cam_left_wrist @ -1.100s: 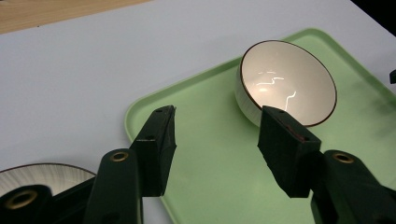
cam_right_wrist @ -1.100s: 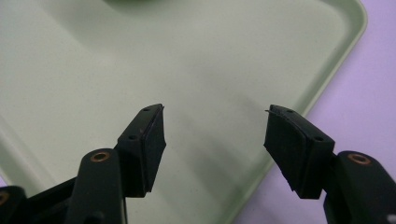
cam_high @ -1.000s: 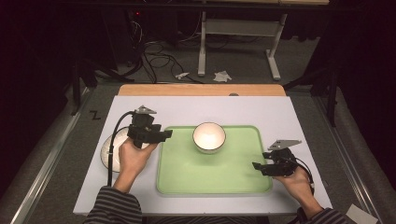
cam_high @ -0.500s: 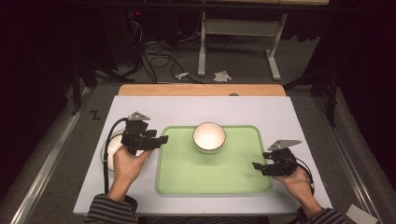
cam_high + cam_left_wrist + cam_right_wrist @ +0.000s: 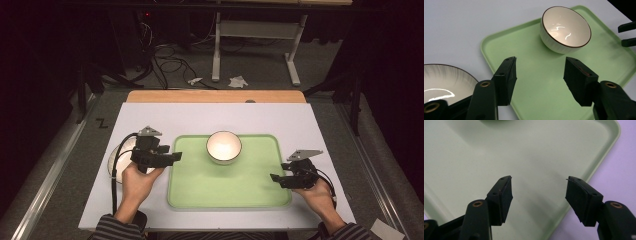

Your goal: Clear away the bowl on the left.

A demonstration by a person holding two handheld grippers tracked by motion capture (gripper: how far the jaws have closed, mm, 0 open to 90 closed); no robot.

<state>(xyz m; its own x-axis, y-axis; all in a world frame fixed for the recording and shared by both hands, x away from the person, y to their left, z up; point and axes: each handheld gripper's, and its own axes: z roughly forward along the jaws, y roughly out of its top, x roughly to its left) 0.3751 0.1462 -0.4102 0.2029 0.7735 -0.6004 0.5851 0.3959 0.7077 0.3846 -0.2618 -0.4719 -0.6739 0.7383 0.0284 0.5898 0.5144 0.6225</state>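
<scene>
Left claw (image 5: pixel 172 156) has drawn back toward seven o'clock, jaws just widening, empty; right claw (image 5: pixel 276 179) gapes empty. White, dark-rimmed bowl (image 5: pixel 224 146) sits upright on tray (image 5: pixel 240 192).

We carry two black grippers: left gripper (image 5: pixel 170 158), right gripper (image 5: pixel 278 180). Each has a grey three-cornered top plate, a black trailing cable and brass-coloured rivets at the jaws. Our sleeves (image 5: pixel 114 230) are dark-striped.

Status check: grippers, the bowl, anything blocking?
Left gripper open, empty, beside plate. Right gripper open, empty. Bowl upright on tray. Nothing blocking.
</scene>
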